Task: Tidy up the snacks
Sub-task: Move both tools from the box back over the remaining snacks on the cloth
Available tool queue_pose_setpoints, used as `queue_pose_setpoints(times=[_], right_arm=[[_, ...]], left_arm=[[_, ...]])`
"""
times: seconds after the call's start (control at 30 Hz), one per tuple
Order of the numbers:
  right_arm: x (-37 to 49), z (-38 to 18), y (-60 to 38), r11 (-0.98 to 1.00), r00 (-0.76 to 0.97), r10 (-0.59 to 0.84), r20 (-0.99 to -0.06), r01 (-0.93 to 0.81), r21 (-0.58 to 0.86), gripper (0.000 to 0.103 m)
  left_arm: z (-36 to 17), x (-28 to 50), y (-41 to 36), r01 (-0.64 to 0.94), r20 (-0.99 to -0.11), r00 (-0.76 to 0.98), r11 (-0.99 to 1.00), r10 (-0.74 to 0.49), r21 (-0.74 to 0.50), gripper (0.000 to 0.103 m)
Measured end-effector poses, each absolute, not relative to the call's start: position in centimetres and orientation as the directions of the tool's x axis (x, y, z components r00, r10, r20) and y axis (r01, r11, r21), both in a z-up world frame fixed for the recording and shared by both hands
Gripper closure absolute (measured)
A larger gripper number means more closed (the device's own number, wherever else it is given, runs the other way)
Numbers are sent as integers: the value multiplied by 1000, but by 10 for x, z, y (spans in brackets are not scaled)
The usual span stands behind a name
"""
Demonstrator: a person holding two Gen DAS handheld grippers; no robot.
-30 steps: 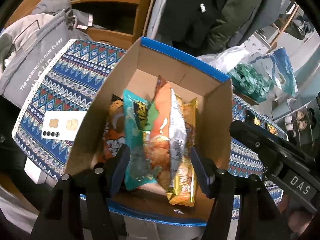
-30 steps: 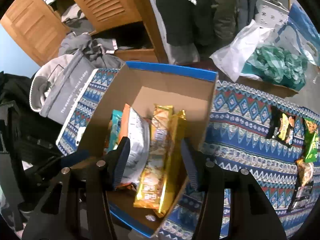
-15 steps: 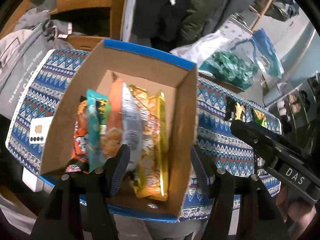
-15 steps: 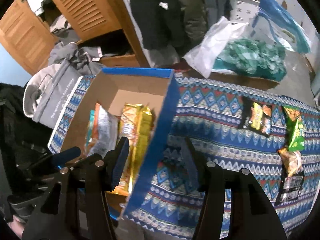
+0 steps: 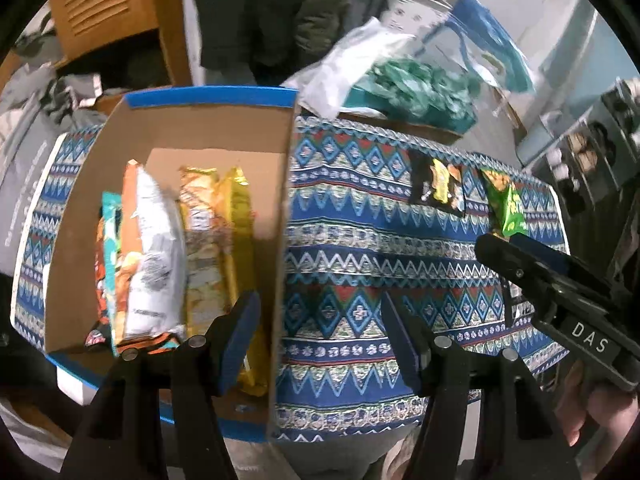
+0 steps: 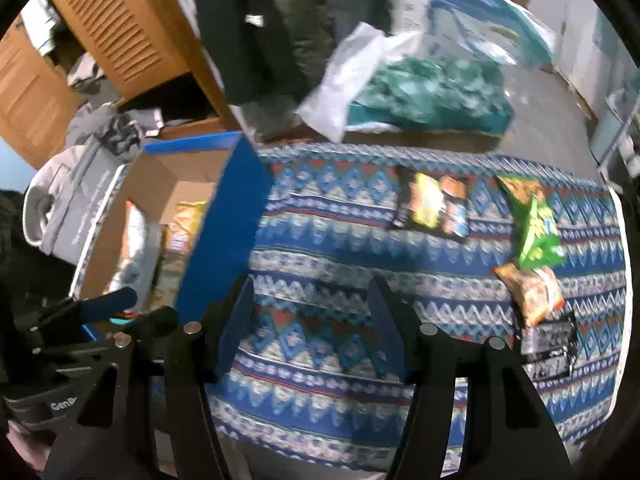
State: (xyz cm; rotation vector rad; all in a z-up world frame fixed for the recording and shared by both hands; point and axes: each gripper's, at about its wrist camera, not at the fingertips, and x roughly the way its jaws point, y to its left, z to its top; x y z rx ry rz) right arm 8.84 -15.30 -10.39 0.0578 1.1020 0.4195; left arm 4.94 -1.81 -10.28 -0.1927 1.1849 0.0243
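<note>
Snacks (image 6: 536,232) lie right of the right gripper (image 6: 308,328), whose empty jaws have just been opening.

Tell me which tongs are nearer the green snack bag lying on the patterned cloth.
Right. The right tongs hover over bare cloth, the green snack bag ahead and off to their right. The left tongs straddle the cardboard box wall, farther away.
</note>
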Motion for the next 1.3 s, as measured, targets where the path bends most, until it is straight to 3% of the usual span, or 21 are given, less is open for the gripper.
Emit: queue_pose_setpoints(times=[0.07, 0.3, 0.4, 0.47, 1.0, 1.3], right_arm=[[89, -108, -167, 927, 384, 348, -855, -276, 253, 43], [90, -119, -212, 948, 395, 309, -865, -205, 245, 43], [93, -127, -228, 954, 389, 295, -873, -177, 243, 43], [97, -132, -238, 958, 385, 281, -879, -157, 238, 35], [191, -173, -259, 981, 350, 196, -916, -66, 184, 34], [259, -199, -261, 988, 347, 155, -925, -29, 154, 34]], left_arm=[[-104, 53, -28, -109, -925, 374, 987, -68, -116, 33], [-114, 65, -58, -97, -937, 344, 990, -59, -98, 32], [-119, 73, -70, -103, -941, 333, 989, -65, -105, 24], [-122, 82, -78, -105, -939, 340, 990, -54, -95, 24], [-168, 180, -98, -164, -945, 328, 985, 12, -44, 24], [-195, 229, -84, -241, -947, 321, 967, -2, -84, 24]])
